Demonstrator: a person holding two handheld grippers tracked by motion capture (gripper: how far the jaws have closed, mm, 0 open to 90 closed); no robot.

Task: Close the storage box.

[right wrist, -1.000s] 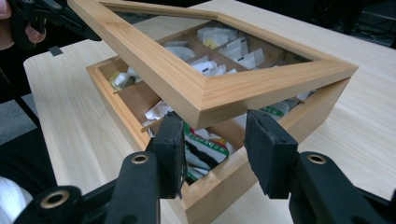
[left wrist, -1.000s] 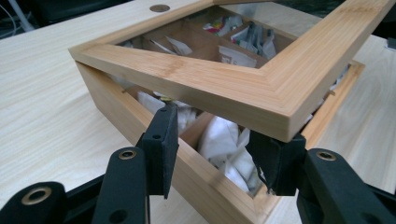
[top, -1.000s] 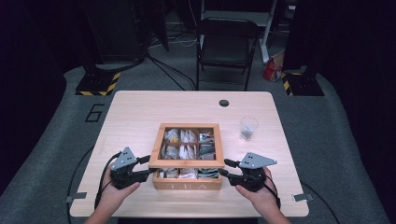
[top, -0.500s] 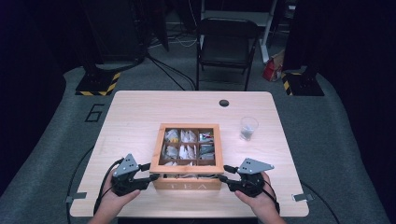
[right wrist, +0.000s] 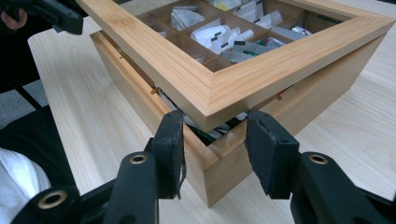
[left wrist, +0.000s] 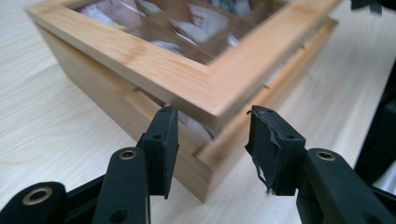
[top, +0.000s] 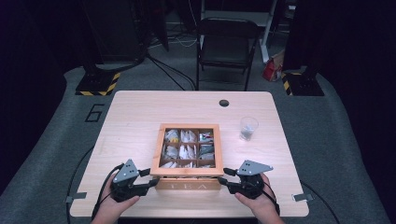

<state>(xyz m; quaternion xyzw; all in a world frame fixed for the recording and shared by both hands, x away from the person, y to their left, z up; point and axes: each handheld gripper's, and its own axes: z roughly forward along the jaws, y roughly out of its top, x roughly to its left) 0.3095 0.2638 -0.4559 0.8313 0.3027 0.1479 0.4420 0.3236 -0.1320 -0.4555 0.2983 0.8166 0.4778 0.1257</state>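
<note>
Fingers of both grippers stand apart, and each pair has a front corner of the glass-topped wooden lid (left wrist: 196, 88) between its pads, though I cannot tell if the pads really press on the wood. The left gripper (top: 145, 179) is at the near left corner of the square bamboo tea box (top: 189, 156), and the right gripper (top: 229, 179) is at the near right corner, so the two hands are equally close. The box sits near the middle of the light wooden tabletop (top: 140, 116), toward the person's edge. In both gripper views the lid is raised a little from the box body at the front, leaving a narrow gap. The hinge side seems to be the far side of the box, so the lid probably must swing up and away from the fingers. A clear plastic cup (top: 248, 128) stands to the right of the box, apart from it.
</note>
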